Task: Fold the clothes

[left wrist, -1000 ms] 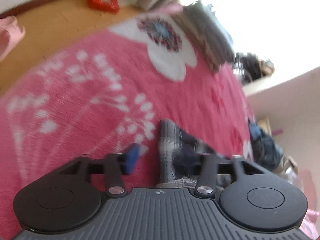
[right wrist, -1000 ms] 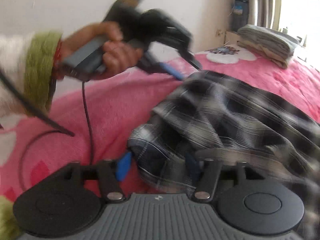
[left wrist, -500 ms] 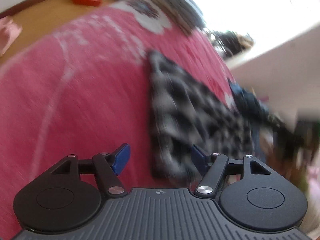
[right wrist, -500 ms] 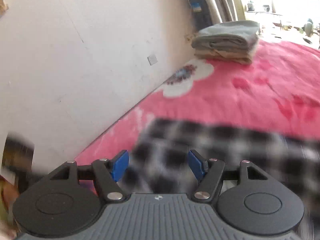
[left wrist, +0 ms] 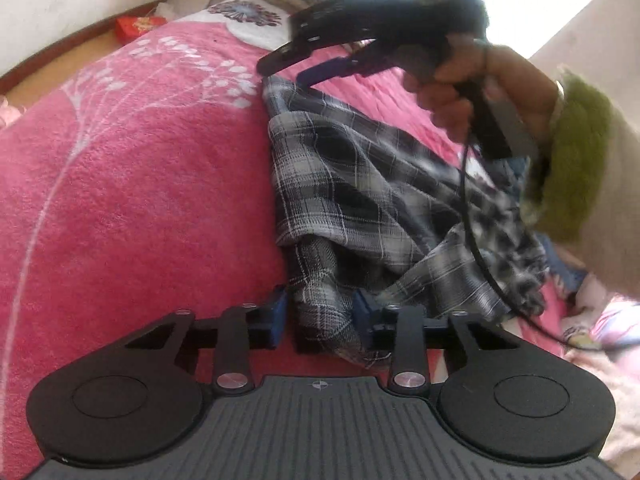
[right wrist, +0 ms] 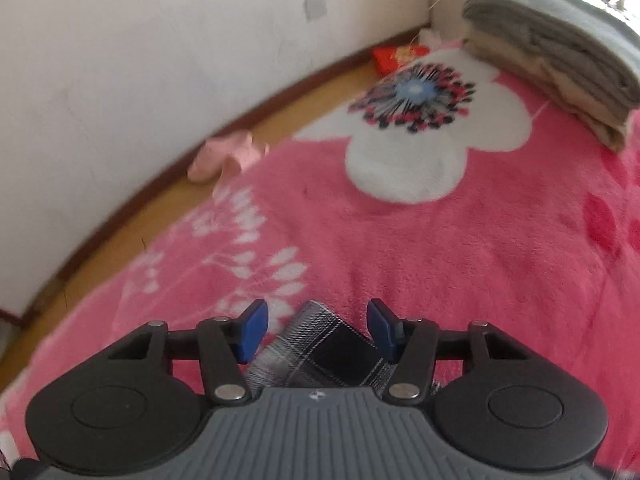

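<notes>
Pink floral blanket [left wrist: 132, 184]: left gripper [left wrist: 318, 314] closing on the limp plaid shirt's [left wrist: 360, 184] hem; right gripper [right wrist: 318, 330], also closing, straddles its far corner without touching it.

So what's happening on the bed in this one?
A person is working a plaid garment spread on a pink floral blanket with two handheld grippers. The left gripper is closing its jaws around the near bunched end. The right gripper is closing over the far corner, its pads not yet pressing.
</notes>
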A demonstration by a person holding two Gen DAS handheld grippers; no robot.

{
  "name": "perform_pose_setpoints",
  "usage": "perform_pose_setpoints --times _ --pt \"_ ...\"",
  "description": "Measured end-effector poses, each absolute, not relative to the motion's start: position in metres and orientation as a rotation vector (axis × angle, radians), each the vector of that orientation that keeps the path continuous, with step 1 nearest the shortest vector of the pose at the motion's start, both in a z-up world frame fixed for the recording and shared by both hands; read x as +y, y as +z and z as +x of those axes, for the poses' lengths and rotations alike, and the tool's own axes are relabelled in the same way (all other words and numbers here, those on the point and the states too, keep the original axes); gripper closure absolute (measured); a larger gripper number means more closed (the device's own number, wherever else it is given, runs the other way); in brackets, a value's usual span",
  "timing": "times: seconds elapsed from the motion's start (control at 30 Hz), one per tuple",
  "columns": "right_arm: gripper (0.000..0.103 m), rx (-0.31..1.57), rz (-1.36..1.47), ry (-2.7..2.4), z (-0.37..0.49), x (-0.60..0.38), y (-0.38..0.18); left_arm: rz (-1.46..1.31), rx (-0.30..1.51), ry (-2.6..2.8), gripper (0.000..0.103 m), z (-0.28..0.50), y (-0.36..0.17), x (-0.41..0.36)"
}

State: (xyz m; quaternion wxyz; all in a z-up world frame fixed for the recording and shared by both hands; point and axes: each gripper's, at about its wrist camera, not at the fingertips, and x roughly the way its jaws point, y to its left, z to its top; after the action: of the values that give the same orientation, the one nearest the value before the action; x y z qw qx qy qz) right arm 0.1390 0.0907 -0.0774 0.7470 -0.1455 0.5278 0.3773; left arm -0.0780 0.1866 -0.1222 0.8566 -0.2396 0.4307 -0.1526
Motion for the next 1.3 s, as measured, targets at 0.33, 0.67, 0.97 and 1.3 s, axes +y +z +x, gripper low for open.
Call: perform_pose_setpoints --times 0.33,0.67,0.97,1.3 --pt "0.1 0.962 -0.344 0.858 0.126 0.078 -0.063 -0.451 0.895 -0.312 0.095 -0.089 -0.122 0.179" --pt "0.1 0.866 -0.273 0.773 0.149 0.077 -0.067 -0.437 0.897 -0.322 0.096 -0.096 -0.123 0.179" --pt "0.102 0.752 -0.172 0.724 0.163 0.066 -0.067 -0.424 0.907 -0.337 0.096 -0.097 -0.121 0.178" --pt "0.093 0.811 -0.037 0.797 0.164 0.032 -0.039 -0.484 0.928 -0.317 0.081 -0.089 -0.12 0.188"
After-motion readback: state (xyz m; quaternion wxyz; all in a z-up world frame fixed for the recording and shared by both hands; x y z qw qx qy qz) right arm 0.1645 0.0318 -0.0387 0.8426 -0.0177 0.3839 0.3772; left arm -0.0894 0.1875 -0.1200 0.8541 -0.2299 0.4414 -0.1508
